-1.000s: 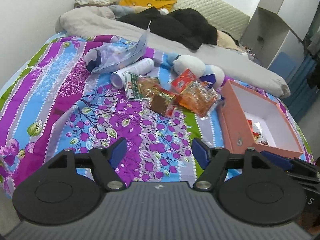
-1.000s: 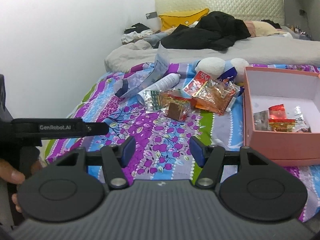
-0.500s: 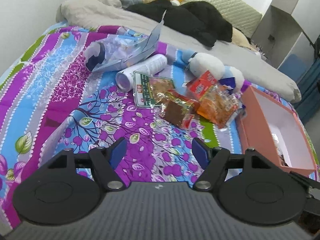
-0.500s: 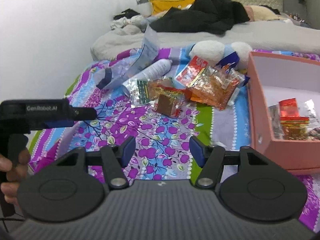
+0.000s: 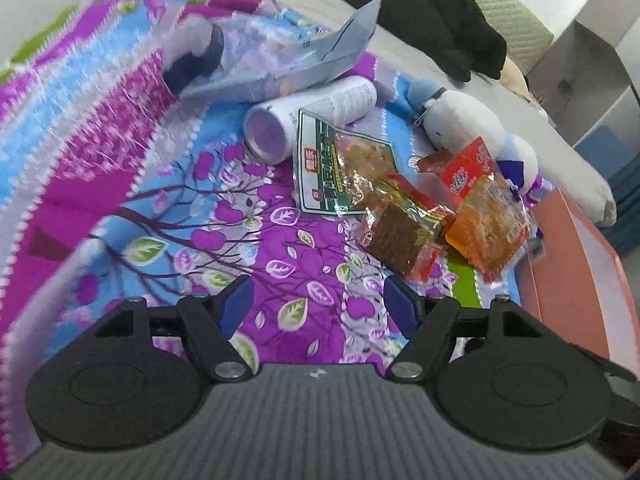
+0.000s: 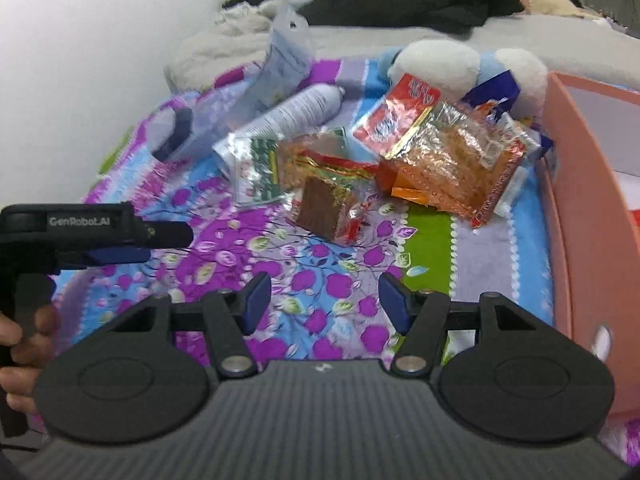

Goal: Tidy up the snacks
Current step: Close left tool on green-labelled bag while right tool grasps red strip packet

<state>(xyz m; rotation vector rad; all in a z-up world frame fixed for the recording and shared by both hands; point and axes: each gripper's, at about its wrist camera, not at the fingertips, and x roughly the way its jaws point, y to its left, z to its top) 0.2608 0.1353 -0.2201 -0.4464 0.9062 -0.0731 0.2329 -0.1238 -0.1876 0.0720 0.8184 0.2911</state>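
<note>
Floral bedspread (image 5: 280, 248) on a bed, snack packets (image 6: 400, 168) heaped just beyond both grippers' wide, empty fingers (image 6: 256, 300), right gripper (image 6: 324, 300) opening

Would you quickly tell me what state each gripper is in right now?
Left gripper: open, holding nothing, above the floral bedspread.
Right gripper: jaws opening, nothing between them.
</note>
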